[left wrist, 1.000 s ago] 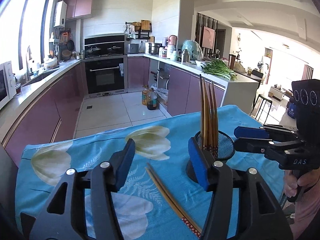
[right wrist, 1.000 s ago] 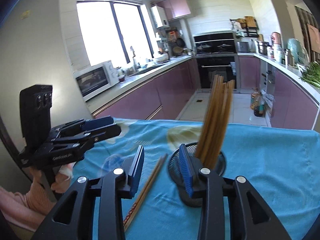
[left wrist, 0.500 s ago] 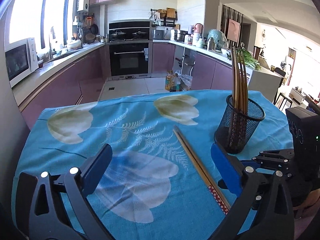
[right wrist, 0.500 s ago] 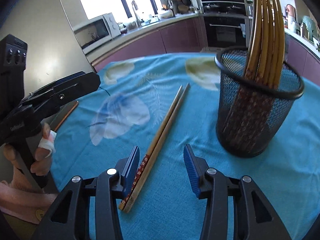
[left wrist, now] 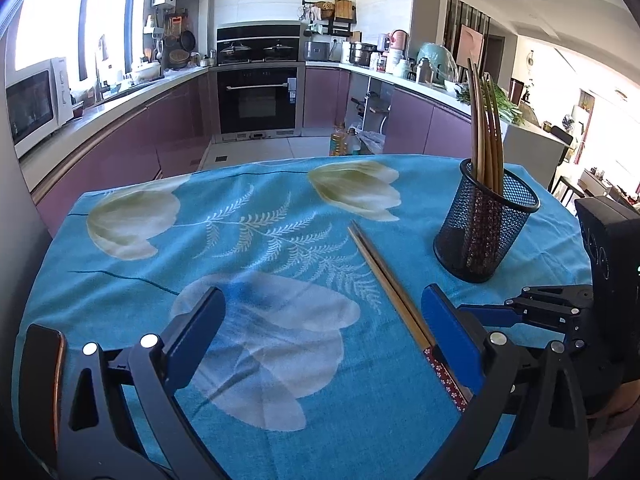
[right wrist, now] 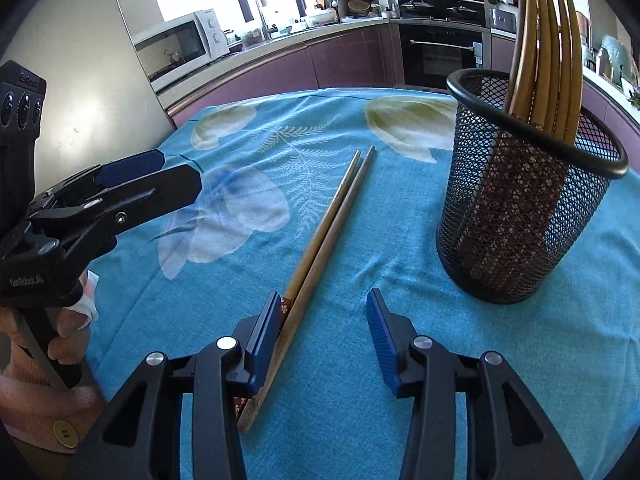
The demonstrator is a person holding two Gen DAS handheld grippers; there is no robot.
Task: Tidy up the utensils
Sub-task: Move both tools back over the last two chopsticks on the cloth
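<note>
Where the blue flowered tablecloth (left wrist: 280, 240) covers the table, this entry starts.
Surface: cloth printed with pale tulips and fern sprays, lying flat.
Room: kitchen with purple cabinets (left wrist: 172, 128), black oven (left wrist: 258, 98), white microwave (left wrist: 34, 100) by the window.
Holder: black mesh cup (right wrist: 520, 216), upright on the cloth, with several brown chopsticks (right wrist: 548, 40) standing in it.
Loose item: pair of chopsticks (right wrist: 324, 236) lying side by side on the cloth, patterned red ends toward the cameras, left of the cup in the right wrist view.
Left gripper (left wrist: 322, 328): tilted down over the cloth, jaws spread wide with nothing between them; the pair's red end lies just beside its right finger.
Right gripper (right wrist: 322, 316): tilted down, jaws partly apart and gripping nothing; the pair's near end runs alongside the left finger, whether touching cannot be told.
Hand (right wrist: 68, 320): wrapped round the left gripper's handle, in a pink sleeve.
</note>
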